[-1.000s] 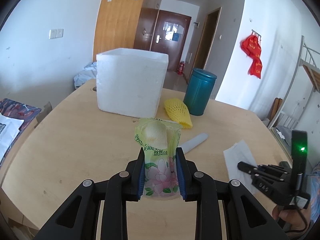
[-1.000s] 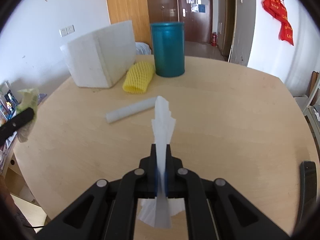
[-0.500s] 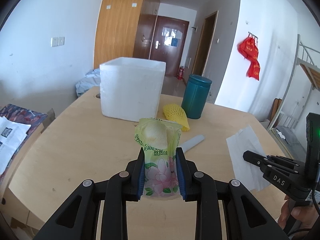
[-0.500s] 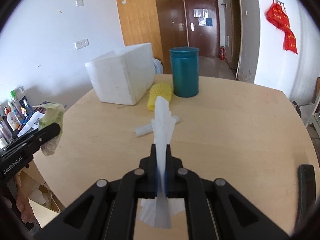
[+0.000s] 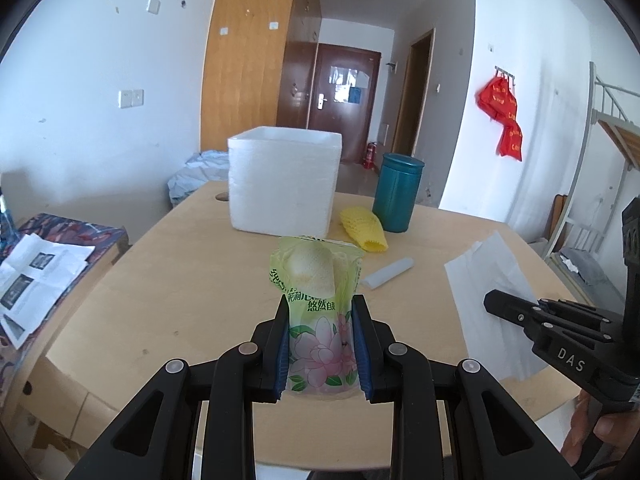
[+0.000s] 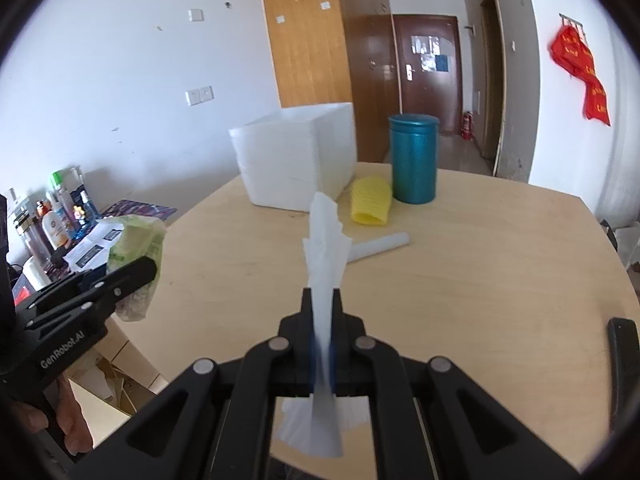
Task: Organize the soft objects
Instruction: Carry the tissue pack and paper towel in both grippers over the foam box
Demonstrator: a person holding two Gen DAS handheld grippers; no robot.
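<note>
My left gripper (image 5: 322,308) is shut on a green flowered plastic packet (image 5: 318,280) with a pale soft lump inside, held above the near edge of the round wooden table (image 5: 192,264). My right gripper (image 6: 322,300) is shut on a white tissue (image 6: 326,248), held upright above the table. The tissue also shows in the left wrist view (image 5: 492,284), the packet in the right wrist view (image 6: 138,240). A white foam box (image 5: 284,184), a yellow foam net sleeve (image 5: 362,228) and a white foam tube (image 5: 388,272) sit further back on the table.
A teal canister (image 5: 398,196) stands right of the foam box. Papers (image 5: 36,276) lie on a low surface left of the table. Bottles (image 6: 52,220) stand at the left. A bunk bed frame (image 5: 608,128) is at the right.
Both grippers have risen and pulled back from the table with their loads held; the box and canister look farther and lower. The right gripper now shows closer beside the left.
</note>
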